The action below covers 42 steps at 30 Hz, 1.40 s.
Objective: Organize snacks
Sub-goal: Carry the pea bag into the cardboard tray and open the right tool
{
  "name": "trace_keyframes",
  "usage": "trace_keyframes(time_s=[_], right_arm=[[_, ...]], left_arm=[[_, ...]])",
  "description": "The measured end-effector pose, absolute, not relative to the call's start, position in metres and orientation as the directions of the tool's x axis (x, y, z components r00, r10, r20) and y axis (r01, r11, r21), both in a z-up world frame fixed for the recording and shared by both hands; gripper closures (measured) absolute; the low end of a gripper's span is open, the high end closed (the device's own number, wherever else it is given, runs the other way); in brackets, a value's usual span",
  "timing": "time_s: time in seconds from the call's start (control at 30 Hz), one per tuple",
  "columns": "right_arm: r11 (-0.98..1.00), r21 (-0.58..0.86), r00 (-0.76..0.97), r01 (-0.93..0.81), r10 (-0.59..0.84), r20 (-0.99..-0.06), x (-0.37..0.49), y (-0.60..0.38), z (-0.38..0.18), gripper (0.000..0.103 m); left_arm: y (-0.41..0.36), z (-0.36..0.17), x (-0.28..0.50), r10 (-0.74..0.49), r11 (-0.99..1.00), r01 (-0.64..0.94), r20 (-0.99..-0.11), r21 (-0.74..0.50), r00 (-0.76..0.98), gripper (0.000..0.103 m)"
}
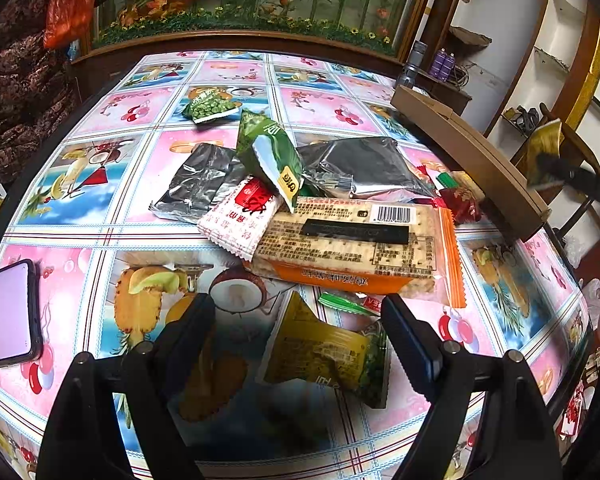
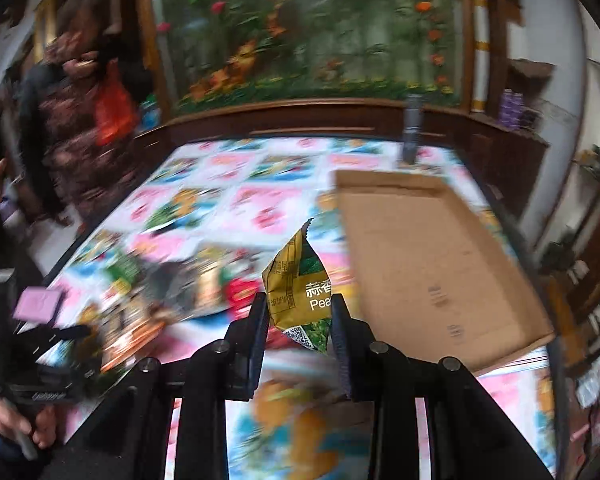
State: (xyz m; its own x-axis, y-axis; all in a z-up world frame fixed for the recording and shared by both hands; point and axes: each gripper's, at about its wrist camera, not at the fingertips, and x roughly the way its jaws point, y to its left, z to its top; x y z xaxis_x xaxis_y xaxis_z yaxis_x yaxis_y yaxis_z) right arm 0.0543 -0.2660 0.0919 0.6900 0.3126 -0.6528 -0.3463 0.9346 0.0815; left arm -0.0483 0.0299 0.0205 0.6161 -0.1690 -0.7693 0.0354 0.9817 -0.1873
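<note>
In the left wrist view my left gripper (image 1: 298, 312) is open above a yellow-green pea packet (image 1: 328, 354) lying flat on the table. Beyond it lies a pile: an orange cracker pack (image 1: 356, 248), a red-white packet (image 1: 240, 216), a green packet (image 1: 272, 152), silver foil bags (image 1: 360, 164) and a far green pea bag (image 1: 210, 106). In the right wrist view my right gripper (image 2: 300, 312) is shut on a yellow-green pea packet (image 2: 298, 280), held above the table just left of a shallow cardboard tray (image 2: 432, 264). The right gripper with its packet also shows in the left wrist view (image 1: 548, 152).
A phone (image 1: 6, 316) lies at the table's left edge. A grey flashlight (image 1: 410, 66) stands at the far right corner. A person in dark patterned clothes (image 2: 72, 120) stands left of the table. The tablecloth (image 1: 100, 184) has a fruit pattern.
</note>
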Motion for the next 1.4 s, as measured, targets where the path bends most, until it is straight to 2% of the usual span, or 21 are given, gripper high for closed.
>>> trace_keyframes(time_s=[0.1,0.23,0.47,0.6,0.67,1.13,1.4], right_arm=[[0.971,0.019,0.719,-0.237,0.189,-0.669,0.08,-0.287,0.085,0.071],[0.989,0.018,0.68,-0.147,0.115,-0.724,0.113,-0.315,0.061,0.071],[0.993,-0.035,0.624,-0.114,0.044,-0.781,0.133,-0.336,0.037,0.072],[0.992,-0.02,0.592,-0.126,0.059,-0.803,0.125,-0.342,0.028,0.075],[0.99,-0.011,0.572,-0.142,0.073,-0.817,0.117,-0.341,0.024,0.082],[0.964,0.085,0.494,-0.253,0.204,-0.845,0.056,-0.318,0.025,0.082],[0.962,0.097,0.514,-0.255,0.22,-0.829,0.055,-0.317,0.033,0.082]], left_arm=[[0.028,0.022,-0.05,-0.157,0.984,0.032,-0.769,-0.175,0.62,0.019],[0.024,0.023,-0.052,-0.138,0.988,0.035,-0.769,-0.15,0.624,0.019],[0.019,0.024,-0.054,-0.119,0.992,0.04,-0.768,-0.121,0.629,0.019],[0.02,0.024,-0.054,-0.118,0.992,0.033,-0.77,-0.125,0.627,0.019],[0.02,0.024,-0.054,-0.118,0.992,0.033,-0.769,-0.125,0.628,0.019],[0.021,0.026,-0.057,-0.128,0.99,0.038,-0.765,-0.135,0.631,0.019],[0.018,0.027,-0.059,-0.127,0.991,0.041,-0.765,-0.131,0.631,0.019]])
